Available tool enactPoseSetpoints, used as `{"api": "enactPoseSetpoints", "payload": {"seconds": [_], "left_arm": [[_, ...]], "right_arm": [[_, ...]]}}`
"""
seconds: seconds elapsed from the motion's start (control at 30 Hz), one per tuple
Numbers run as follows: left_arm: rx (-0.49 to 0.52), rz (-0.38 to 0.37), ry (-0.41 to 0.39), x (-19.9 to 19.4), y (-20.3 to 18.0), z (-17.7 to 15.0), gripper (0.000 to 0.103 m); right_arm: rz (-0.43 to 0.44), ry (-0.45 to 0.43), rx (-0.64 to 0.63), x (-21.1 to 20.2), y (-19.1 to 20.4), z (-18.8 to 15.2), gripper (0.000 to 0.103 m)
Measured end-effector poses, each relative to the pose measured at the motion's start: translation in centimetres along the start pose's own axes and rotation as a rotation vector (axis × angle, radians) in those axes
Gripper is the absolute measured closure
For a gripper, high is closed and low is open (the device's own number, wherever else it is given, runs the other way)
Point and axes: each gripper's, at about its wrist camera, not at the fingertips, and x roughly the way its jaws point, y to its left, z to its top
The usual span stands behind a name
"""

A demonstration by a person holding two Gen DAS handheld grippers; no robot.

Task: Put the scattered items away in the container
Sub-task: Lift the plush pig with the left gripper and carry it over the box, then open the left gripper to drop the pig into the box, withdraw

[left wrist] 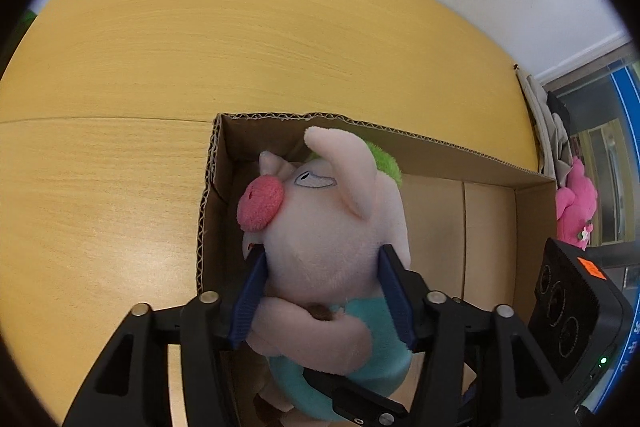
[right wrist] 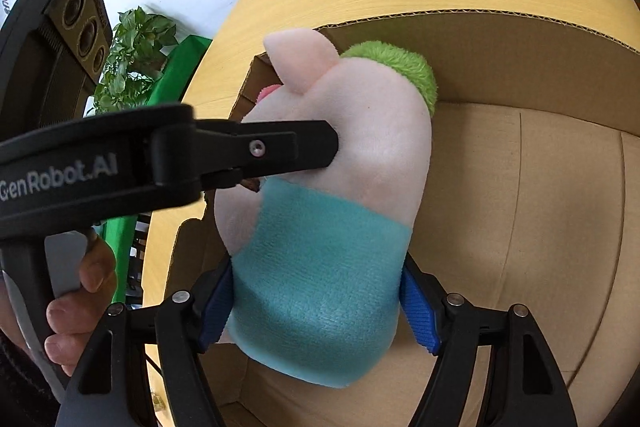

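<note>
A plush pig (left wrist: 320,227) with pale pink fur, a red snout, a green tuft on the head and a teal shirt is held above the open cardboard box (left wrist: 492,167), inside its walls and near its left corner. The box sits on the yellow desk (left wrist: 160,47), toward the desk's right edge.

The pig is gripped by both tools at once. The left gripper (left wrist: 322,269) is seen with its blue pads (left wrist: 250,299) pressed into the sides of the head, just under the snout and behind the ear. The fur bulges slightly around each pad, so the toy is pinched rather than merely framed.

From the right wrist view, the right gripper (right wrist: 318,307) is closed on the teal-shirted body, its blue pads (right wrist: 418,311) dented into the fabric on both sides. In the same view the left tool's black finger is seen pushed against the pig's head from the left, and the person's hand (right wrist: 74,291) is wrapped around that tool's handle.

The box floor (right wrist: 520,227) beneath the toy is bare brown card. A pink plush (left wrist: 576,207) lies beyond the desk's right edge, and a potted plant (right wrist: 132,55) stands past its left edge.
</note>
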Motion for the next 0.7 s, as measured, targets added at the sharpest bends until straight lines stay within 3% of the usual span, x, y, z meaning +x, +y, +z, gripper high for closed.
{"api": "enactPoseSetpoints", "payload": {"seconds": [0.07,0.17,0.3,0.47,0.57,0.7], "left_arm": [[0.004,0.005,-0.014,-0.5,-0.1,-0.1,0.043],[0.038,0.047,-0.072,-2.8,-1.1,-0.8,0.044],[0.077,0.066,-0.213,-9.1,-2.6,-2.9,0.044],[0.107,0.159,-0.367,-17.5,-5.0,-7.2,0.025],[0.13,0.211,-0.46,-22.2,-7.0,-10.4,0.025],[0.113,0.252,-0.558,-28.0,-8.9,-15.3,0.024]], "right_arm": [[-0.004,0.001,0.009,-0.1,0.0,-0.1,0.014],[-0.024,-0.01,0.023,-0.6,0.0,0.4,0.011],[-0.119,-0.083,-0.012,-4.8,2.2,0.2,0.003],[-0.334,-0.223,-0.103,-13.4,8.2,-1.2,0.0],[-0.462,-0.328,-0.158,-20.7,11.0,-4.2,0.0],[-0.548,-0.433,-0.18,-28.8,15.1,-8.2,0.0]]}}
